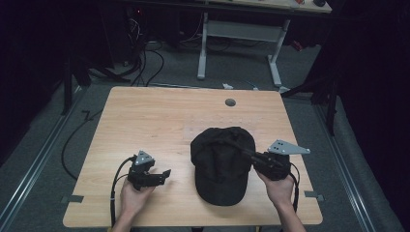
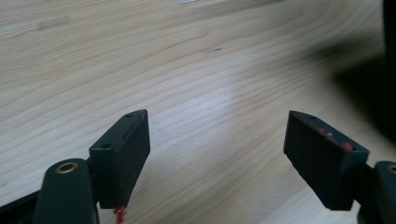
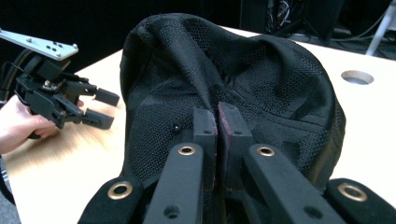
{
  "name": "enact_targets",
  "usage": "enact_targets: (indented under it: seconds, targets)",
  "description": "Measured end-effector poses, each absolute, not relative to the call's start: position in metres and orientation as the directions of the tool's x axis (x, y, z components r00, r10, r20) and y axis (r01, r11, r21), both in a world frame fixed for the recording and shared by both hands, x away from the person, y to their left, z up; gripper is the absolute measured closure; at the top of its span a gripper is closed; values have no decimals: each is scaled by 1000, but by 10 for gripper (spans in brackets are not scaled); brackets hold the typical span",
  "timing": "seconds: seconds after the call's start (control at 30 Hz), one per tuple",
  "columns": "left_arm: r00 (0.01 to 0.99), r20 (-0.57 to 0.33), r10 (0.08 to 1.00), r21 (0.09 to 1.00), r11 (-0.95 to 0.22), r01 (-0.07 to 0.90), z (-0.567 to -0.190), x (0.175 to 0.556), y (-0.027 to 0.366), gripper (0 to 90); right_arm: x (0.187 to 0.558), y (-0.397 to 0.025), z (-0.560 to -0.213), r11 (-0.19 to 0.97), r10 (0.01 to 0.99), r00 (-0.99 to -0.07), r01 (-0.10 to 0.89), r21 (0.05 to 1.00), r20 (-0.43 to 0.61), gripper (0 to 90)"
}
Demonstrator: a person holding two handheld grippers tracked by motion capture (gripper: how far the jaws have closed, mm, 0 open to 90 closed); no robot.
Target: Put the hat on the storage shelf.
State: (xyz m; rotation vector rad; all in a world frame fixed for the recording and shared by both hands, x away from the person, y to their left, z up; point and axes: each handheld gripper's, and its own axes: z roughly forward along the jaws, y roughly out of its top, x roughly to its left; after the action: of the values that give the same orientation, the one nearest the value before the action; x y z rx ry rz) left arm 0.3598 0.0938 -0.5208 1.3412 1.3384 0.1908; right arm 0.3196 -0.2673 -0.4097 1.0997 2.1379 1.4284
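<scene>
Lower centre of high view: black cap (image 1: 222, 164) on table (image 1: 145, 121) | right gripper (image 3: 217, 126) pinching crown fabric | left gripper (image 1: 162, 176) wide open, empty | step: gripping; next likely needs a lift.

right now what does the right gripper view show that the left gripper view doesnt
The right gripper view alone shows the right gripper with its jaws pinched shut on a fold of the black cap's mesh crown, the round hole in the tabletop, and the left gripper held in a hand farther off. The left gripper view alone shows that gripper's own jaws spread wide, with bare wood between them. Both share the light wooden table.
</scene>
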Motion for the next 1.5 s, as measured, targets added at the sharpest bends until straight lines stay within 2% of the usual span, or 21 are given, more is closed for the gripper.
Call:
enact_targets:
  seconds: [0.13,0.53,0.87,1.07,1.5]
  targets:
    - [370,-629,684,730,355,585,-509,355,89,248,319,-267,-403,195,747,-654,393,899,124,871]
    - [462,-686,563,688,294,664,-488,344,70,241,322,-263,-398,192,716,-686,369,909,127,871]
    - [496,-694,522,668,209,714,-486,340,55,233,323,-260,-397,196,689,-714,349,916,125,871]
    - [543,-673,502,685,148,713,-483,334,45,233,323,-257,-398,202,663,-739,331,922,120,871]
    - [553,-700,451,659,110,744,-481,336,35,249,322,-261,-398,186,619,-776,292,938,119,871]
